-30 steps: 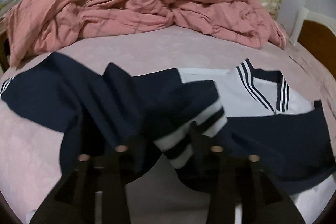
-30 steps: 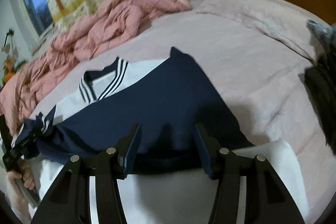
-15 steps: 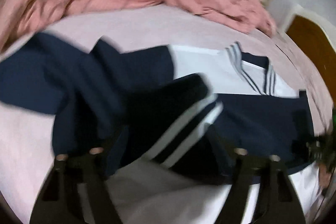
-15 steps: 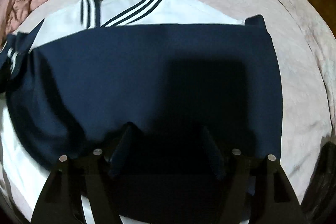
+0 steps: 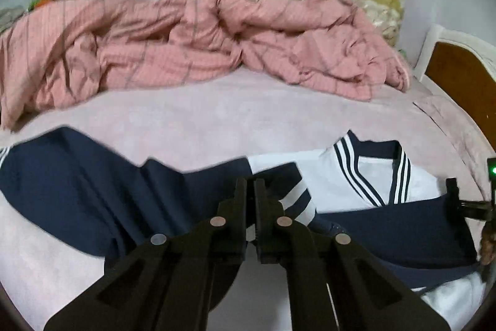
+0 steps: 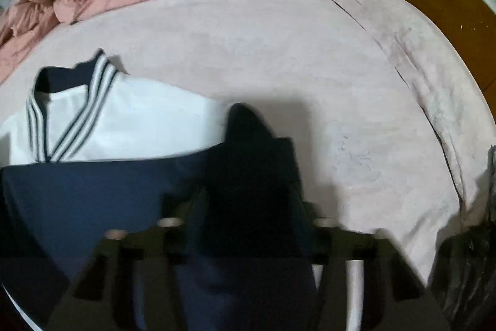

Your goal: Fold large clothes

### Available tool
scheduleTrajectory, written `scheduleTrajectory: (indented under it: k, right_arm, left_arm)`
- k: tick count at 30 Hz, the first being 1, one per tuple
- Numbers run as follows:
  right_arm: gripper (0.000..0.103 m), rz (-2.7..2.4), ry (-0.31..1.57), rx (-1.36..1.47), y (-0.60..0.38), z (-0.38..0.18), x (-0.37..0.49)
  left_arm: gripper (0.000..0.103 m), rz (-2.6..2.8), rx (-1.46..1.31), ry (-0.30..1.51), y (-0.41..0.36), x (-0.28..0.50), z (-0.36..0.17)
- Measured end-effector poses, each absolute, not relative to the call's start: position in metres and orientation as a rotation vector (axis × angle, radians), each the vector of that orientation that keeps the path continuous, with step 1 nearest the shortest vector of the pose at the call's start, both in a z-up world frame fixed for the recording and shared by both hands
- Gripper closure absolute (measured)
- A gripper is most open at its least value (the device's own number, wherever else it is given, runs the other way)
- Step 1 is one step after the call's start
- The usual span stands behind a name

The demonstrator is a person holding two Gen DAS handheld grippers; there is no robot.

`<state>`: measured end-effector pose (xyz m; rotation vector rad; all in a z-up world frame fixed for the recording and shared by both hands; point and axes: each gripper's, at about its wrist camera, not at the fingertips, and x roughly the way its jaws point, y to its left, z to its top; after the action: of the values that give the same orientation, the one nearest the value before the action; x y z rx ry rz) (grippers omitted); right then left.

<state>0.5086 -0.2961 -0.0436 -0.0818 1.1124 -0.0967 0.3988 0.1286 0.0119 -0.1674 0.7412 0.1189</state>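
Left tool (image 5: 251, 185) now closed, empty, striped sleeve (image 5: 294, 200) released, right tool (image 6: 248, 207) blurred, apparently closing.

From your left gripper, the navy-and-white sailor-collar garment (image 5: 356, 185) lies flat on the pale pink bed (image 5: 217, 114), spread from nine o'clock to three o'clock. The crumpled pink checked quilt (image 5: 201, 42) is heaped behind it at twelve o'clock. The brown wooden headboard (image 5: 458, 76) stands at two o'clock, beside the bed.

dim indoor light, fisheye-warped edges; right wrist view smeared by blur.
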Motion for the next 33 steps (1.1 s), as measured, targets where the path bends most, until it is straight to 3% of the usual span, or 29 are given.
scheduleTrajectory:
  k: [4,11,12,15,20,22,27,33]
  right_arm:
    - [0.096,-0.148,0.956,-0.030,-0.313,-0.031,0.501]
    - [0.094,-0.203,0.993,0.019,-0.334,-0.045,0.509]
    - [0.091,-0.201,0.993,0.000,-0.332,-0.044,0.509]
    - [0.076,-0.196,0.936,-0.065,-0.325,-0.021,0.487]
    - [0.060,-0.079,0.787,0.028,-0.336,0.028,0.411]
    - [0.055,-0.010,0.734,0.045,-0.331,0.046,0.369]
    - [0.036,0.040,0.576,-0.061,-0.309,0.085,0.258]
    - [0.027,0.072,0.470,0.078,-0.314,0.117,0.163]
  left_arm:
    - [0.101,0.175,0.001,0.748,0.115,0.380,0.001]
    - [0.099,0.208,-0.009,0.858,0.124,0.380,-0.031]
    - [0.095,0.177,-0.052,0.859,0.128,0.378,-0.030]
    - [0.058,0.140,-0.078,0.780,0.134,0.358,-0.016]
    - [0.041,0.091,-0.054,0.635,0.129,0.311,0.025]
    - [0.026,0.090,-0.039,0.572,0.121,0.288,0.046]
    - [0.026,0.006,-0.086,0.486,0.103,0.237,0.096]
    - [0.008,-0.047,-0.055,0.370,0.077,0.161,0.135]
